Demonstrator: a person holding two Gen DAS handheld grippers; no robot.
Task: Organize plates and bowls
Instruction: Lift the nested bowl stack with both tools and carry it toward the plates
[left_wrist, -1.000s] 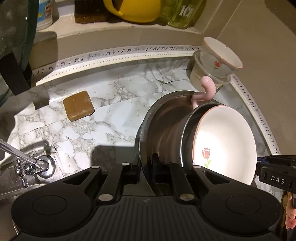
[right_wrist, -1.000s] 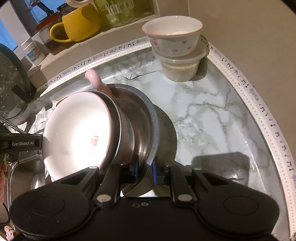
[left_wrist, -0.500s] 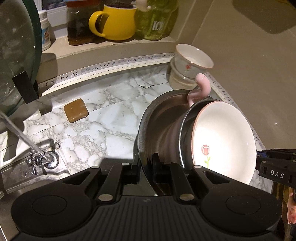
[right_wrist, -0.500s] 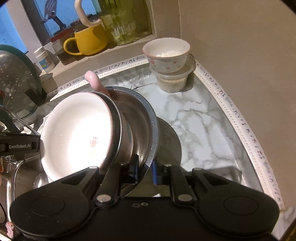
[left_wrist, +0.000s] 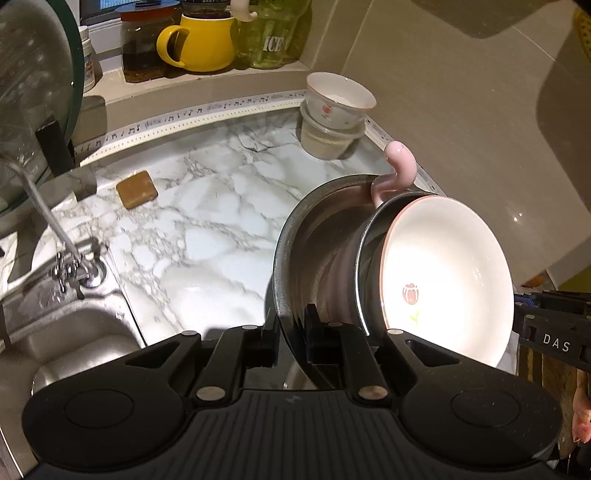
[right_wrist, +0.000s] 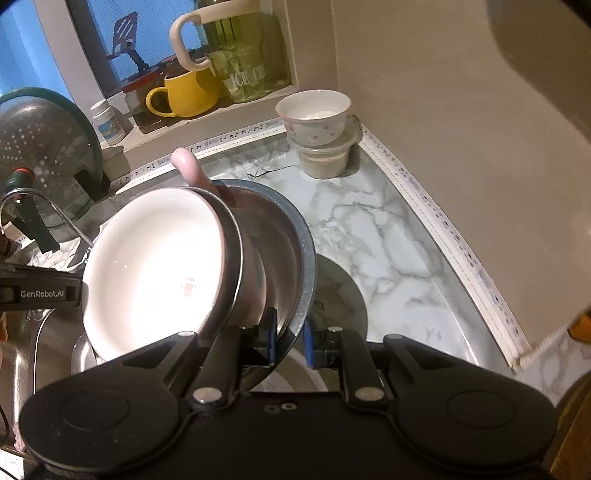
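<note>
A: Fingers, left gripper (left_wrist: 290, 338): closed to a narrow slot, pinching the rim of the steel bowl (left_wrist: 314, 236) between them, one finger (left_wrist: 267, 341) outside the wall, the other inside.

B: Fingers, right gripper (right_wrist: 290, 338): likewise nearly shut, with blue pads (right_wrist: 271, 339) clamped on the rim of the same steel bowl (right_wrist: 295, 258) at the opposite side.

A: Item held: one nested stack, tipped on edge and raised off the marble counter (left_wrist: 207, 236). Outermost, the steel bowl. Inside it, a second steel bowl (left_wrist: 364, 258). Innermost, a white bowl (left_wrist: 447, 273) with a pink rim and a red tulip printed on its inner face.

B: Confirmed in the right view: white bowl (right_wrist: 151, 266) innermost, its mouth facing the left gripper's side. A pink curved handle (right_wrist: 188, 166) stands out from between the bowls at the top of the stack; what it belongs to cannot be told.

A: Other stock, back corner of counter: small white bowl (left_wrist: 338, 99) with a red motif, sitting on a clear plastic tub (left_wrist: 327, 138).

B: Ledge above: yellow mug (right_wrist: 188, 94), green glass jar (right_wrist: 245, 70).

A: Counter, loose: one brown block (left_wrist: 136, 188). Sink (left_wrist: 70, 328) and tap (left_wrist: 79, 264) at left.
</note>
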